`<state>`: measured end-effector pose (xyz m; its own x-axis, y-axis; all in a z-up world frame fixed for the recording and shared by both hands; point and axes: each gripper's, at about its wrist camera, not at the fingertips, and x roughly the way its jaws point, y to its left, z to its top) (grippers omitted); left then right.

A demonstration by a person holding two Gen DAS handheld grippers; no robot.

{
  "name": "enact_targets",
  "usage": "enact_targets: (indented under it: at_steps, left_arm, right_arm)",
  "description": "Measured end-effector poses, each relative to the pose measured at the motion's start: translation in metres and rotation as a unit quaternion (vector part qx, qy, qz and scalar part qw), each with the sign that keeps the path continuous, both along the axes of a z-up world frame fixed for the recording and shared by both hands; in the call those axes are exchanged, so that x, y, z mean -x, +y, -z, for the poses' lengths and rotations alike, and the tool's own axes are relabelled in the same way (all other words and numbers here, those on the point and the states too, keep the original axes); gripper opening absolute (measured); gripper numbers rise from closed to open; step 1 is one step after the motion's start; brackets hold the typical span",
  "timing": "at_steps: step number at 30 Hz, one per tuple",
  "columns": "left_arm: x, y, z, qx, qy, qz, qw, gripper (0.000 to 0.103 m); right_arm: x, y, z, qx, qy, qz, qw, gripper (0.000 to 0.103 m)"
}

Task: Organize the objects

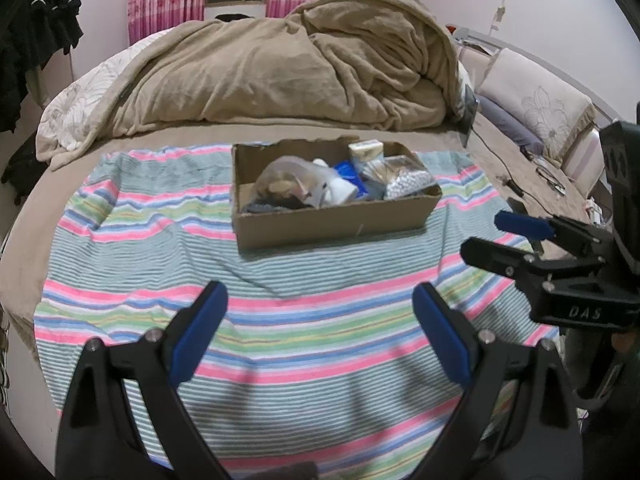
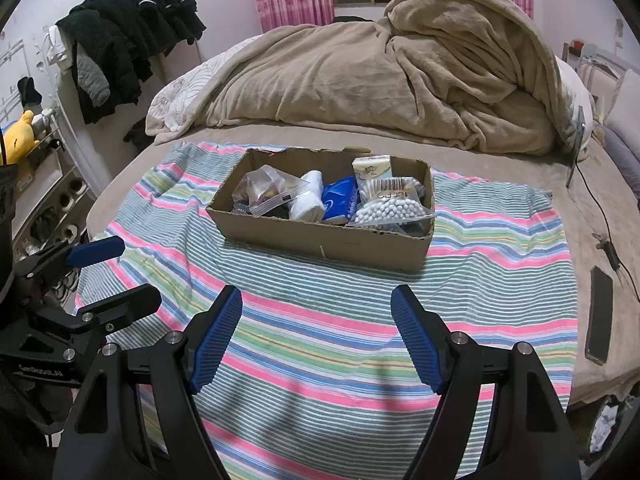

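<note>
A shallow cardboard box (image 1: 332,222) (image 2: 320,240) stands on a striped cloth (image 1: 280,320) (image 2: 320,340) on the bed. It holds a clear bag of small items (image 2: 268,190), a white roll (image 2: 308,196), a blue packet (image 2: 340,200), a tissue pack (image 2: 372,168) and a bag of cotton swabs (image 2: 394,206). My left gripper (image 1: 320,292) is open and empty, short of the box. My right gripper (image 2: 316,296) is open and empty, also short of the box. Each gripper shows in the other's view, the right (image 1: 480,236) and the left (image 2: 136,272).
A heaped beige blanket (image 1: 300,68) (image 2: 400,72) lies behind the box. A black phone (image 2: 600,316) and a cable (image 2: 608,240) lie on the bed at right. Dark clothes hang on a rack (image 2: 128,36) at left. Pillows (image 1: 536,104) lie far right.
</note>
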<state>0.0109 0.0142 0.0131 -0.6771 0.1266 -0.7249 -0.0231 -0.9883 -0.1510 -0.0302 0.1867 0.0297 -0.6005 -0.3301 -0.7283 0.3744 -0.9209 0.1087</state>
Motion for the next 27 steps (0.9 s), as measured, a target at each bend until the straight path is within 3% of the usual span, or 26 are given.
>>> enact_targets:
  at_steps: [27]
  left_arm:
    - [0.013,-0.005,0.008,0.008,-0.013,-0.011,0.9998,0.095]
  right_arm:
    - [0.010,0.002,0.010,-0.002,-0.011,0.005,1.000,0.080]
